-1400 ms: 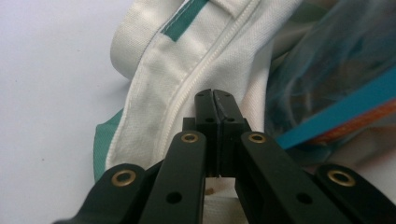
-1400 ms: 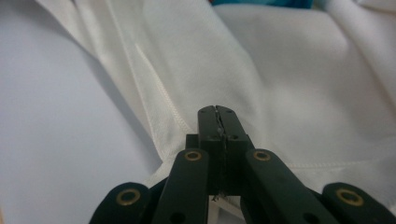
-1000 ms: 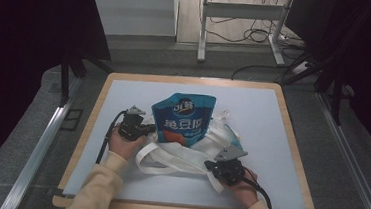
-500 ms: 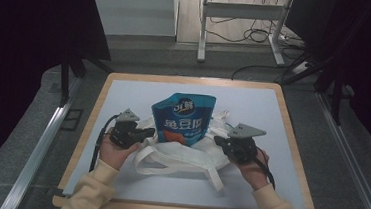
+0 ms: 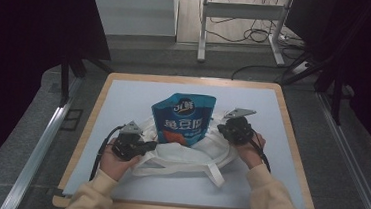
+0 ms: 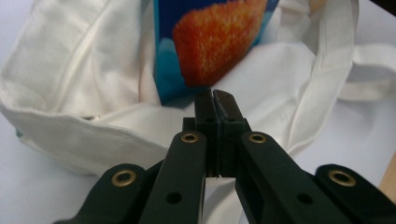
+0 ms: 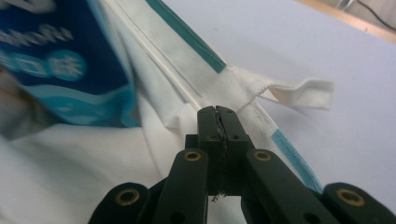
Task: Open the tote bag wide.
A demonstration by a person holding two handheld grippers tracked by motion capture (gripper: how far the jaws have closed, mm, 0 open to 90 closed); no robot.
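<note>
On the counter (image 5: 124,94), covered by a pale blue mat inside a wooden rim, a white cloth tote bag (image 5: 179,156) lies spread out near the middle, with a blue snack pouch (image 5: 182,119) standing partly inside its mouth. The pouch leans a little toward the far side and shows white lettering on its blue front and an orange picture lower down.

My left gripper (image 5: 142,145) sits at the left edge of the bag, on the near left of the pouch. In the left gripper view its jaws are clenched tight together, the tips (image 6: 217,100) resting right at the white cloth (image 6: 93,70) just below the pouch's orange picture (image 6: 217,39). I cannot tell for sure whether a fold of fabric is caught between them; the cloth lies against the tips.

My right gripper (image 5: 224,130) is at the right side of the bag, just beside the pouch and farther from me than the left one. In the right gripper view its jaws are also pressed closed, the tips (image 7: 217,114) meeting at the bag's hem, where a white strap (image 7: 299,93) with a teal-striped band (image 7: 187,37) branches off. The cloth looks pinched at the tips. The blue pouch (image 7: 60,65) shows blurred at the left of that view.

One bag handle (image 5: 215,173) loops loose on the mat toward the near side.
</note>
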